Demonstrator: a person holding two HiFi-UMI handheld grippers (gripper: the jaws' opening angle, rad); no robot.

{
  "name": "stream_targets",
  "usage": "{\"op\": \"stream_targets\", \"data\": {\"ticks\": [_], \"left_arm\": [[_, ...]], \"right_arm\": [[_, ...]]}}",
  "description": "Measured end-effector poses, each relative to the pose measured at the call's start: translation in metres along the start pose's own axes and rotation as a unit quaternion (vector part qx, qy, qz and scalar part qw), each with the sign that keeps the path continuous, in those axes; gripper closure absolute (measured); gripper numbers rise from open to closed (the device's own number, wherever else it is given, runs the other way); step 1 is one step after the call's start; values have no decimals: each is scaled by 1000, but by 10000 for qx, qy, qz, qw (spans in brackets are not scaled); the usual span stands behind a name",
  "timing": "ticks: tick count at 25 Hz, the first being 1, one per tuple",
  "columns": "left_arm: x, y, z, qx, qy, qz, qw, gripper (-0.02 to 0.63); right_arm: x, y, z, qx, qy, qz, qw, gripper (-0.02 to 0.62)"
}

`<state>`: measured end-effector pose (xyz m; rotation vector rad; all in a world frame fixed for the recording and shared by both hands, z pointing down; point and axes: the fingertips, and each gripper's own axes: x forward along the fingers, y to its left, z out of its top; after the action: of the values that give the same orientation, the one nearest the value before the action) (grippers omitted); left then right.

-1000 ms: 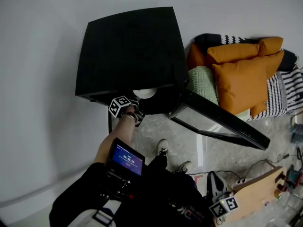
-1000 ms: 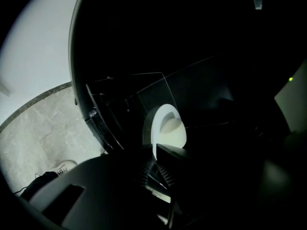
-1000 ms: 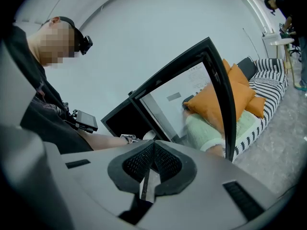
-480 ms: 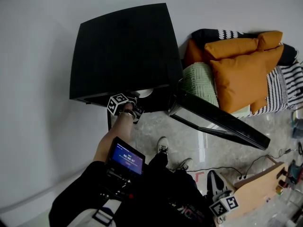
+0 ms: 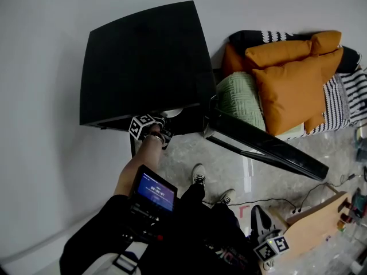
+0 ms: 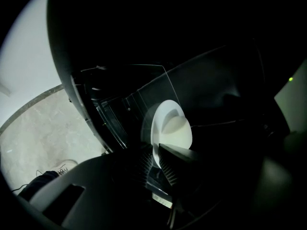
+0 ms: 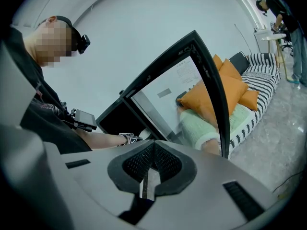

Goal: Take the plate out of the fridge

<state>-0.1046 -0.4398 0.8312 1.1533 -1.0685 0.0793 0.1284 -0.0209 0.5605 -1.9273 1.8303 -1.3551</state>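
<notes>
— Where is the plate (image 6: 171,128) to be found?

— It is seen inside the fridge (image 5: 143,56), among clear shelf panels in the dark interior, just behind the front edge. From the head view only a pale sliver of it can be made out under the fridge top.

— How is the left gripper (image 6: 156,157) set?

— Its jaws are closed in on the plate's near rim, which is pinched between the ridged pads (image 6: 175,159). The gripper is positioned at the mouth of the fridge, at the end of a bare forearm.

— And the right gripper (image 7: 154,152)?

— Its jaws are pressed together and nothing is held between them. It is kept low and well apart from the fridge, beside a wooden board (image 5: 312,228).

— What is noted around the fridge?

— The fridge door (image 5: 264,145) is opened wide to the right. Beyond it, orange cushions (image 5: 292,79) and a green cushion (image 5: 238,93) are piled on a striped blanket (image 5: 344,102). White shoes (image 5: 198,179) are seen on the marbled floor (image 5: 229,171) near the opening, and a small lit screen (image 5: 153,191) is worn at the person's chest.
</notes>
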Motion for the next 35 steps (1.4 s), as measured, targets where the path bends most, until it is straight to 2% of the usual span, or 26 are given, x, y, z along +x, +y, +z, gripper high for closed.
{"op": "stream_targets", "data": {"ticks": [5, 13, 16, 21, 25, 28, 35], "left_arm": [[-12, 9, -14, -118, -18, -92, 9999, 563], [-35, 32, -35, -295, -96, -223, 9993, 568], [-40, 36, -39, -359, -132, -263, 9989, 568], [-45, 39, -43, -491, -214, -413, 9977, 571], [-42, 36, -43, -644, -333, -813, 9940, 569], [-39, 31, -40, -627, -440, -1162, 9903, 567], [-28, 30, -32, -527, -560, -1351, 9878, 565]], "right_arm": [[5, 1, 7, -68, -105, 187, 9997, 592], [7, -2, -2, -286, 360, 271, 9986, 592], [11, 4, 8, -237, 129, 432, 9987, 592], [11, 5, 10, -253, 124, 452, 9986, 592], [7, 0, -2, -317, 442, 325, 9980, 592], [9, 4, 6, -213, 162, 394, 9989, 592], [10, 4, 2, -193, 164, 291, 9993, 592]]}}
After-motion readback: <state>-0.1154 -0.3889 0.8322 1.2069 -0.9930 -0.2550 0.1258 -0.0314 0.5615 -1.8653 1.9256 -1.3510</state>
